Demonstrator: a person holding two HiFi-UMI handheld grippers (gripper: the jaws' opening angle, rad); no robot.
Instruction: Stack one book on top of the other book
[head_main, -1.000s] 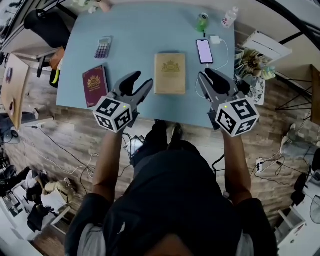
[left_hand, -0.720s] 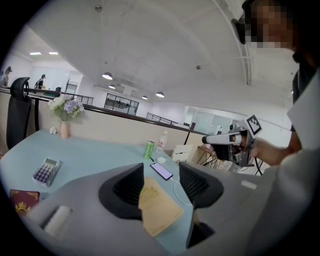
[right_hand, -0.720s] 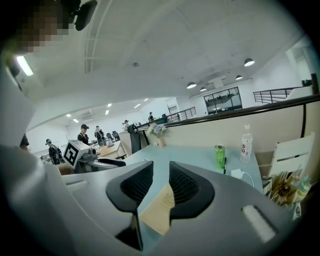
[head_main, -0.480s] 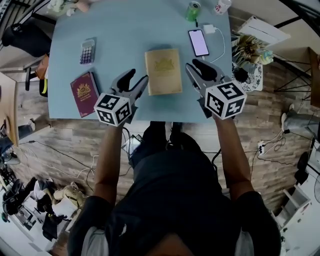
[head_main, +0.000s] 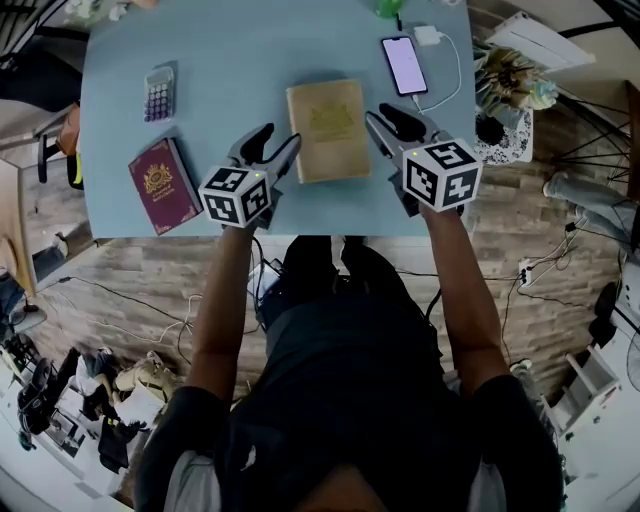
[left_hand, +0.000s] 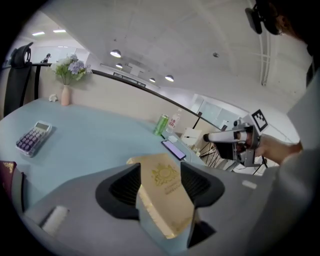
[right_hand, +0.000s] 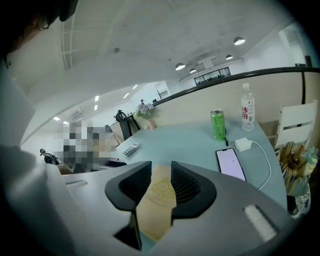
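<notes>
One maroon book (head_main: 163, 186), whole only overhead.

The scene is lit evenly from round ceiling lamps (left_hand: 116, 53), seen far off in both gripper views, and only faint shadows are thrown on the blue table (head_main: 230, 60). Straight lines are bent strongly, and the corners are darkened, by the wide lenses. The near body of the left gripper (left_hand: 160, 171) is rendered soft. The phone screen (head_main: 403, 65) is washed out pale.
</notes>
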